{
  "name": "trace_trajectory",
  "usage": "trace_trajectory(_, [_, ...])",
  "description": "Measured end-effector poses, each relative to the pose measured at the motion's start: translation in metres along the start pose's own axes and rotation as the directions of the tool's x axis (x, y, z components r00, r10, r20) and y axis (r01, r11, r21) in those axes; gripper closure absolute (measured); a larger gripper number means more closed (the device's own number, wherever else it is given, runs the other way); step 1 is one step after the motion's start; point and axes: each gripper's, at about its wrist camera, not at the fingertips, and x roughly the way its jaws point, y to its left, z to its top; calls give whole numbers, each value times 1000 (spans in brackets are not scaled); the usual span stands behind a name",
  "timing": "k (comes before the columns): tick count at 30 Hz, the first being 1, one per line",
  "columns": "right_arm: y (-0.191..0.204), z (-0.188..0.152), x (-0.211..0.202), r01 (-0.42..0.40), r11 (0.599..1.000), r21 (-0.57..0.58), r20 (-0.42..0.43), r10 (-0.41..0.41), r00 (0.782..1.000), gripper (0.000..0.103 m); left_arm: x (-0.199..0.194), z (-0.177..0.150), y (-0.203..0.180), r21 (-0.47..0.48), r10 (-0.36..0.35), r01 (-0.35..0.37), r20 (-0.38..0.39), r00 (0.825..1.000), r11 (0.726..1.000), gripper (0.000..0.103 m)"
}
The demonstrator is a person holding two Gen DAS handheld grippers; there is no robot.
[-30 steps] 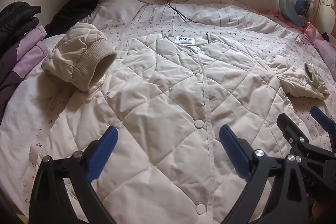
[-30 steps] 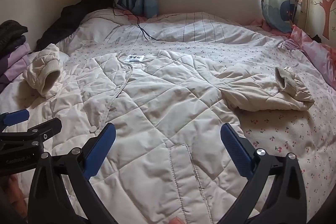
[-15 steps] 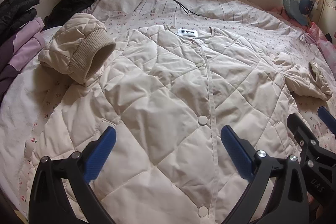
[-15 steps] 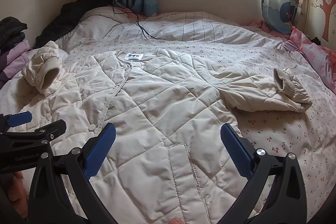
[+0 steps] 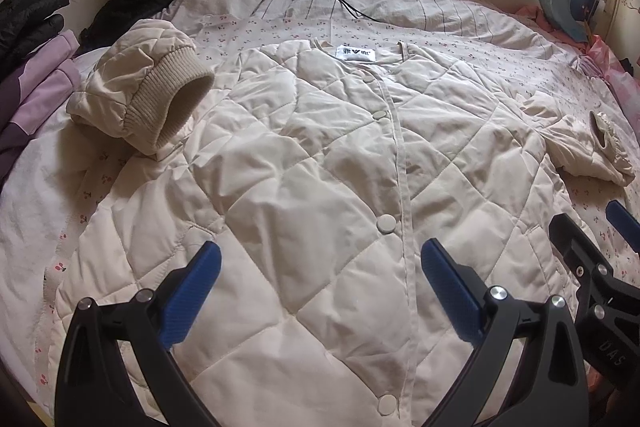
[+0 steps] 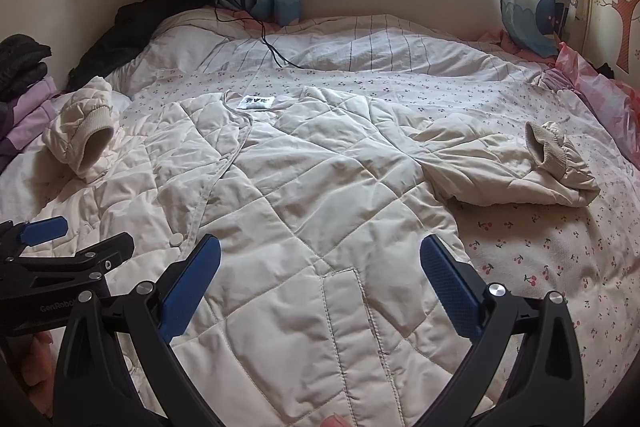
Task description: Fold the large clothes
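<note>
A cream quilted jacket [image 5: 320, 187] lies spread front-up on the bed [image 6: 540, 259], directly ahead of and beneath both grippers. The left gripper [image 5: 320, 283] hangs above the lower front panel with its blue pads wide apart and nothing between them; the snap placket runs up between the fingers, slightly toward the right one. The right gripper [image 6: 320, 279] is likewise spread and empty, over the jacket's other front panel, where a stitched pocket flap [image 6: 344, 315] sits just ahead between the fingers.

Far ahead and to the left of the left gripper, one sleeve [image 5: 140, 99] is bunched into a lump with its ribbed cuff opening facing the camera. Ahead and to the right of the right gripper, the other sleeve [image 6: 520, 171] lies folded back across the sheet.

The jacket's hem is cut off below both views, hidden behind the gripper frames. The collar label [image 5: 355, 52] is too small to read. A dark pile of clothes [image 5: 28, 15] at the left edge is cropped and hard to identify.
</note>
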Motion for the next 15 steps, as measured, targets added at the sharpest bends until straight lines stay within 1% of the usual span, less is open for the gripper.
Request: trace_trajectory(15, [1, 0, 0, -1, 1000, 4, -4, 1, 1000, 7, 1, 0, 0, 0, 0, 0, -3, 1000, 1000, 7])
